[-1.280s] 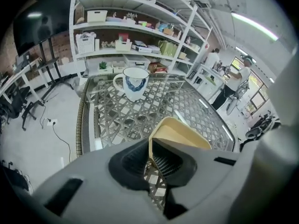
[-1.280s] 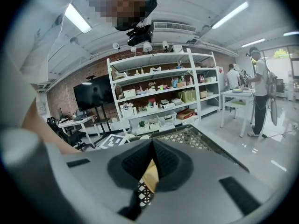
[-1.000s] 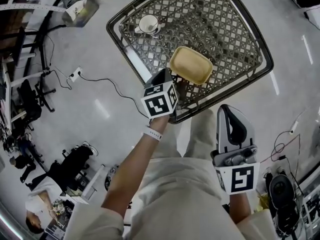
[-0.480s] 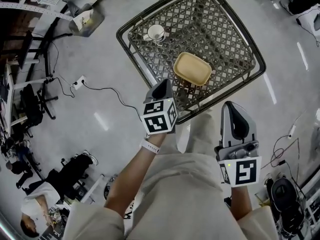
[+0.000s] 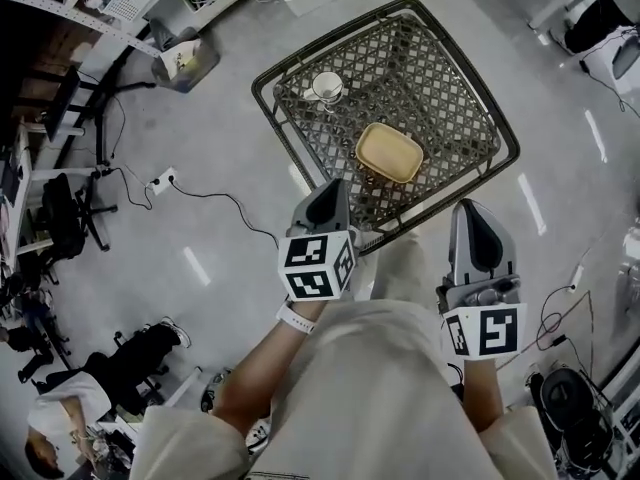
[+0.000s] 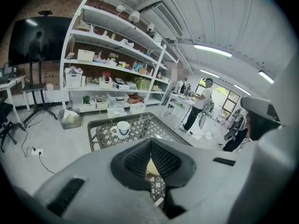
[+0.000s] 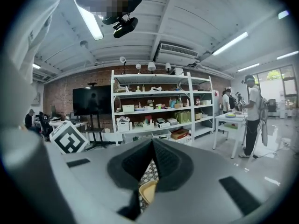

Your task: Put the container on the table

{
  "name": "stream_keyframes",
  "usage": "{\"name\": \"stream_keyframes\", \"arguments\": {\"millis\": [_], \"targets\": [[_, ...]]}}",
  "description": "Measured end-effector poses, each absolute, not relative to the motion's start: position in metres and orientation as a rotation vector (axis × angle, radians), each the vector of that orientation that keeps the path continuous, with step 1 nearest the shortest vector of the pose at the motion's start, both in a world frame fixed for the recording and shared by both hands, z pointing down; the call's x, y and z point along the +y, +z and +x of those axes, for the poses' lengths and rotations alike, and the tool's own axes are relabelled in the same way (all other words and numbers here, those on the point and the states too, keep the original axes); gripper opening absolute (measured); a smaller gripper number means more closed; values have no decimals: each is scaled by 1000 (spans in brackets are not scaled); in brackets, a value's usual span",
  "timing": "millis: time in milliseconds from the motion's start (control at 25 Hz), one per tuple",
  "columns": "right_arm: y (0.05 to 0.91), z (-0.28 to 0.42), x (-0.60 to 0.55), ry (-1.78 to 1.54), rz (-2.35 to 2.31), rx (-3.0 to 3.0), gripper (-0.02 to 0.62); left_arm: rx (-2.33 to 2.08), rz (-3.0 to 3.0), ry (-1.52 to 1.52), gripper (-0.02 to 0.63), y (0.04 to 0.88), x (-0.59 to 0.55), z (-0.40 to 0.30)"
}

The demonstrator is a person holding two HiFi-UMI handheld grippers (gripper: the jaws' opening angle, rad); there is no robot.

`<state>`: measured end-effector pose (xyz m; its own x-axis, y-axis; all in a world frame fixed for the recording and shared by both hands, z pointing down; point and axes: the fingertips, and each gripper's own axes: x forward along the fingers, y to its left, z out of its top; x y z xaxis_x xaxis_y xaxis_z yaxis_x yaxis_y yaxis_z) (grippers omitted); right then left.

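The tan, shallow container [image 5: 389, 152] rests on the dark lattice table [image 5: 268, 93], near its front edge. A white cup [image 5: 327, 86] stands at the table's far left. My left gripper [image 5: 329, 192] hovers just off the table's front edge, short of the container, shut and holding nothing. My right gripper [image 5: 478, 214] hangs to the right, beyond the table's near corner, also shut and empty. In the left gripper view a sliver of the container [image 6: 152, 168] shows below the closed jaws, with the cup [image 6: 123, 128] behind. The right gripper view shows the container [image 7: 148, 190] low between its jaws.
A power strip [image 5: 160, 179] and its cable lie on the floor to the left, with a clear bin [image 5: 185, 60] beyond. Office chairs and people are at the lower left. White shelving [image 6: 107, 78] stands behind the table, and a person [image 6: 202, 104] is at a white bench on the right.
Both grippers have drawn back from the table toward my body. The left gripper was beside the container a second ago and is now apart from it. The container stays on the table.
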<state>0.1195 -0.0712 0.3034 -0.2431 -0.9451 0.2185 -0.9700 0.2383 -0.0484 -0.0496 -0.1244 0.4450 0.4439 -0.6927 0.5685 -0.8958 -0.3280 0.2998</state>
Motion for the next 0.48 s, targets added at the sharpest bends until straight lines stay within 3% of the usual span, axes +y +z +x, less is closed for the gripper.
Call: {"name": "stream_keyframes", "arguments": {"millis": [480], "targets": [[261, 112, -56, 135, 1914, -2347, 17, -1357, 2410, 318, 25, 339, -100, -70]]}}
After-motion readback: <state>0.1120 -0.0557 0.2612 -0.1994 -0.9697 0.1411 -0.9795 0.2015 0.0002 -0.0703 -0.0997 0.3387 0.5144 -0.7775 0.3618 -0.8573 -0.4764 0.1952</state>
